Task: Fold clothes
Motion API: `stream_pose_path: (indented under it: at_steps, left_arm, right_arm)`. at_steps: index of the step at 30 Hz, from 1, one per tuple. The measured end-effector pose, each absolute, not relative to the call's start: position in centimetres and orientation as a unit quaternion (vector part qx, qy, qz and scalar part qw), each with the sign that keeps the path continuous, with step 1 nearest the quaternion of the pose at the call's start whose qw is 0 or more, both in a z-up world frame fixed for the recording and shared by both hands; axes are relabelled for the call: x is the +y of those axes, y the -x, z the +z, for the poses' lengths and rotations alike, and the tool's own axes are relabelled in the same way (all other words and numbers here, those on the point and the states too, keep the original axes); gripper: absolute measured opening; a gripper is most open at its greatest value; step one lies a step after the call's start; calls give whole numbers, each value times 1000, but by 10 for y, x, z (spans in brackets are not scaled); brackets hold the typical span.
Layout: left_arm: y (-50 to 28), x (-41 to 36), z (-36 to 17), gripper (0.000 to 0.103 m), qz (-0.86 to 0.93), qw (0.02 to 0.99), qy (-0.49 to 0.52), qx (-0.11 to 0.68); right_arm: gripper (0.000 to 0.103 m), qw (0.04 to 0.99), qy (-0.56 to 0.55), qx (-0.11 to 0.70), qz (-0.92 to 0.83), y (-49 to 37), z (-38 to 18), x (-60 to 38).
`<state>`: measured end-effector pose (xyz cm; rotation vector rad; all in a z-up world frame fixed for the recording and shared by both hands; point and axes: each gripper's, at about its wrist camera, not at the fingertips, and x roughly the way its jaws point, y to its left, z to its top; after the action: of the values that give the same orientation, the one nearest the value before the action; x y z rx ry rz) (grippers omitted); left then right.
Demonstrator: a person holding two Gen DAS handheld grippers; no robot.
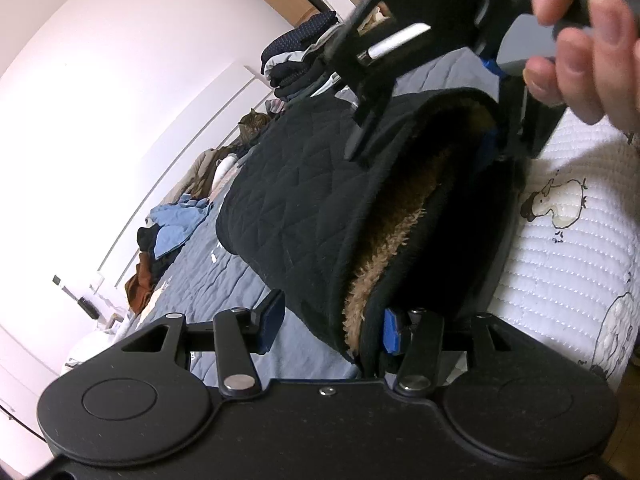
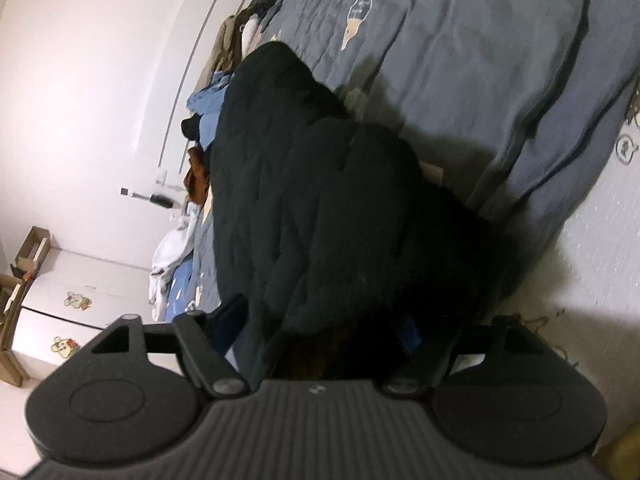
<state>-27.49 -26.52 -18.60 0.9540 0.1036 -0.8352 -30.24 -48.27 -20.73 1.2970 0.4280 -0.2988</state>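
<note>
A black quilted jacket (image 1: pixel 304 200) with brown fleece lining (image 1: pixel 384 256) lies rolled over on the bed. In the left wrist view its open edge sits between my left gripper's (image 1: pixel 332 320) fingers. The trim lies against the blue right pad (image 1: pixel 392 330), and the thick fold fills the gap at the tips. A bare hand (image 1: pixel 580 40) holds the right gripper's black frame (image 1: pixel 384 40) over the jacket's far fold. In the right wrist view the jacket (image 2: pixel 320 200) bulges up between my right gripper's (image 2: pixel 320 328) fingers and spans the whole gap. The pads are mostly hidden in dark cloth.
A grey-blue quilt (image 1: pixel 224 280) covers the bed, with a white duck-print cover (image 1: pixel 572 240) on the right. A stack of folded clothes (image 1: pixel 300 52) stands at the far end near a cat (image 1: pixel 252 130). Loose light-blue (image 1: pixel 180 224) and brown (image 1: pixel 140 284) garments lie along the wall side.
</note>
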Motion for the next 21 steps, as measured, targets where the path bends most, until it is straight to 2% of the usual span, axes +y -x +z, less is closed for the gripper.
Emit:
stream_pose_path:
  at_steps: [2, 4, 15, 16, 18, 19, 21]
  left_arm:
    - [277, -265, -185, 49, -394, 804, -443, 44]
    - [279, -264, -184, 49, -400, 804, -439, 38]
    - [278, -267, -185, 49, -404, 802, -438, 34]
    - [278, -268, -185, 49, -405, 802, -439, 33]
    - [278, -270, -185, 49, -406, 801, -439, 28]
    - [279, -271, -185, 49, -407, 801, -438, 24]
    - [278, -275, -184, 49, -407, 802, -437, 18]
  right_arm:
    - [51, 771, -589, 192, -148, 302, -205, -484]
    - [48, 774, -585, 184, -154, 303, -204, -484]
    - [56, 781, -566, 201, -172, 294, -205, -484]
    - [53, 785, -560, 202, -173, 294, -204, -482]
    - [40, 798, -544, 193, -176, 296, -200, -479]
    - [25, 803, -538, 186, -178, 297, -197, -479]
    - [21, 813, -527, 171, -182, 300, -192, -477]
